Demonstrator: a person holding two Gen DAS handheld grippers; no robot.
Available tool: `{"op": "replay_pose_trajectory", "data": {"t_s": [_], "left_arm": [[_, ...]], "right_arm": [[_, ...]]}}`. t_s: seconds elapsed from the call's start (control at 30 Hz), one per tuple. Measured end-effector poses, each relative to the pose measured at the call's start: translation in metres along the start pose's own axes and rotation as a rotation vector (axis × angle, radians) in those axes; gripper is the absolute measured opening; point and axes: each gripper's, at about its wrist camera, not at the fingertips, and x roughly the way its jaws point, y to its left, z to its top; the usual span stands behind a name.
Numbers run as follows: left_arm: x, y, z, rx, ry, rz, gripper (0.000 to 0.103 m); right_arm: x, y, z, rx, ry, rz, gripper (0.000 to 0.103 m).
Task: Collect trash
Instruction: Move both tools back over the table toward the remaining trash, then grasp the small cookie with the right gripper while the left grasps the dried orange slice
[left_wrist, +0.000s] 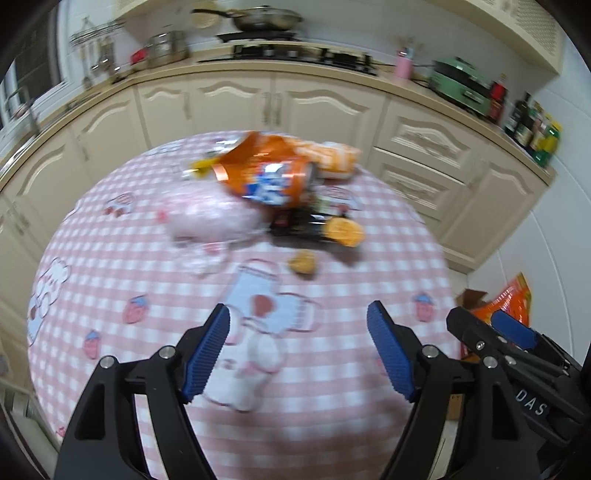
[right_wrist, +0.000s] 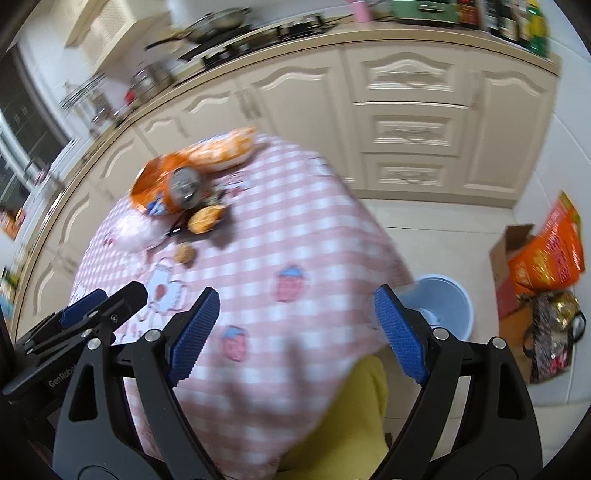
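Observation:
A pile of trash lies at the far side of the pink checked table (left_wrist: 110, 266): an orange can (left_wrist: 273, 181), an orange snack bag (left_wrist: 332, 157), a crumpled pink plastic bag (left_wrist: 210, 218), a dark wrapper (left_wrist: 299, 225) and a small brown crumb (left_wrist: 302, 262). My left gripper (left_wrist: 299, 347) is open and empty above the table's near part. My right gripper (right_wrist: 295, 332) is open and empty, beside the left one; it also shows in the left wrist view (left_wrist: 491, 328). The can (right_wrist: 183, 188) and crumb (right_wrist: 184, 254) show in the right wrist view. A light blue bin (right_wrist: 447, 306) stands on the floor right of the table.
Cream kitchen cabinets (left_wrist: 295, 107) run behind the table, with a stove and pans on the counter. A cardboard box (right_wrist: 513, 254) with an orange bag (right_wrist: 546, 254) and a dark patterned bag (right_wrist: 550, 332) sit on the floor at right. Something yellow (right_wrist: 365, 417) lies under the table edge.

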Motion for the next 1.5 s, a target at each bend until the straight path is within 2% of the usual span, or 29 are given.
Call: {"op": "replay_pose_trajectory", "data": {"t_s": [0.3, 0.6, 0.67, 0.73, 0.77, 0.8, 0.83, 0.9, 1.07, 1.33, 1.5], "left_arm": [[0.008, 0.069, 0.002, -0.121, 0.02, 0.069, 0.077], [0.022, 0.109, 0.006, -0.187, 0.047, 0.107, 0.077], [0.025, 0.112, 0.007, -0.195, 0.055, 0.111, 0.077], [0.028, 0.116, 0.008, -0.201, 0.061, 0.114, 0.077], [0.03, 0.118, 0.008, -0.205, 0.065, 0.113, 0.077], [0.032, 0.118, 0.008, -0.207, 0.069, 0.112, 0.077], [0.033, 0.118, 0.009, -0.206, 0.073, 0.11, 0.077], [0.037, 0.116, 0.009, -0.199, 0.084, 0.106, 0.077], [0.039, 0.103, 0.013, -0.175, 0.082, 0.087, 0.077], [0.041, 0.052, 0.02, -0.082, 0.086, 0.044, 0.078], [0.043, 0.012, 0.027, -0.009, 0.086, 0.017, 0.081]], "right_arm": [[0.044, 0.064, 0.009, -0.138, 0.058, 0.049, 0.085], [0.081, 0.103, 0.017, -0.244, 0.07, 0.024, 0.084], [0.089, 0.11, 0.018, -0.272, 0.063, -0.001, 0.081], [0.098, 0.113, 0.018, -0.287, 0.075, -0.002, 0.068], [0.104, 0.114, 0.019, -0.289, 0.082, -0.008, 0.066], [0.103, 0.115, 0.018, -0.299, 0.058, -0.022, 0.052], [0.104, 0.116, 0.018, -0.313, 0.043, -0.036, 0.033], [0.104, 0.115, 0.018, -0.322, 0.039, -0.028, 0.028], [0.09, 0.102, 0.015, -0.305, 0.059, 0.047, 0.027], [0.055, 0.071, 0.015, -0.25, 0.007, 0.065, 0.028], [0.04, 0.032, 0.029, -0.177, -0.038, 0.034, 0.028]]}}
